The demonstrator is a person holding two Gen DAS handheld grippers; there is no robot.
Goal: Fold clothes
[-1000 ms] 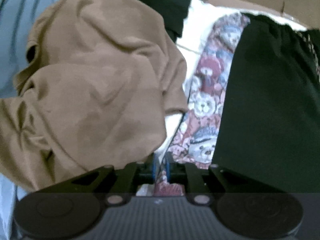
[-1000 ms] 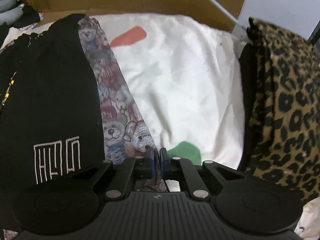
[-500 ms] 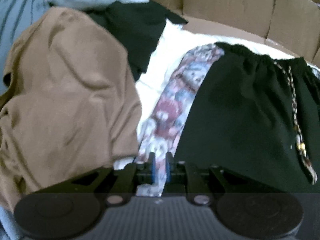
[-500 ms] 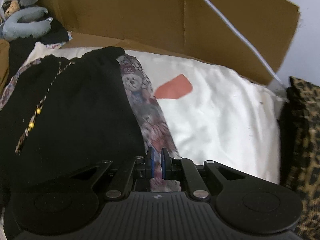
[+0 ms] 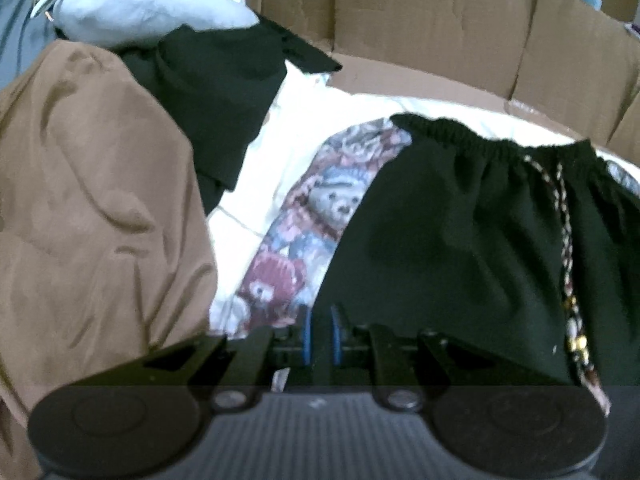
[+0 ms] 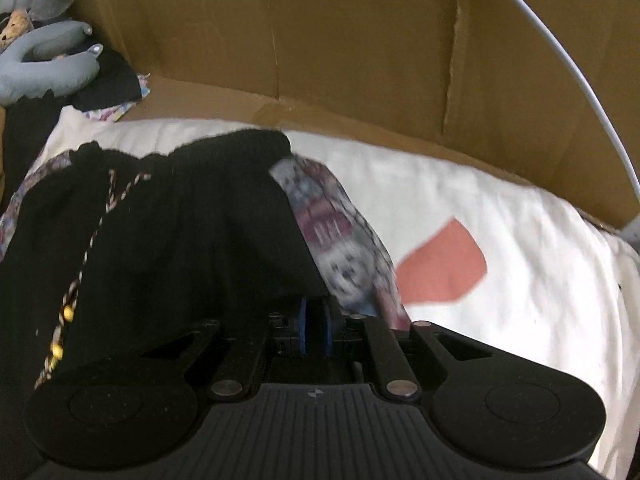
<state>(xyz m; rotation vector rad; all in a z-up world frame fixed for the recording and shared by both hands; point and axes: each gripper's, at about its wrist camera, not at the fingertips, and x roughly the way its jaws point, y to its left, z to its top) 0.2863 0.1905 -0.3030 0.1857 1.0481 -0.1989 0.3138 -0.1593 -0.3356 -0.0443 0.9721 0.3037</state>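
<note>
Item: black shorts (image 5: 460,248), elastic waistband w/ braided drawstring (image 5: 566,240), lying over a bear-print cloth (image 5: 320,216) on a white sheet (image 6: 520,280). Landmark for all places: the shorts.

- Left gripper (image 5: 319,334): sitting at near edge of shorts, left side; blue pads close together, pinching the edge where black fabric is meeting the bear print.
- Right gripper (image 6: 314,330): sitting at near edge of shorts, right side; pads likewise drawn in, nipping black fabric, bear-print strip running just beside it to the right.
- Brown garment (image 5: 92,216): piled left of shorts, apart from them.
- Black garment (image 5: 216,92): lying beyond the brown one, left-rear of shorts.
- Light-blue pillow (image 5: 140,8): resting far left-rear.
- Cardboard walls (image 6: 360,52): standing behind shorts, past the sheet.
- Red patch (image 6: 444,268) on sheet: showing right of shorts.
- White cable (image 6: 560,60): curving across cardboard, right-rear.
- Grey plush toy (image 6: 44,64): lying far left-rear.
</note>
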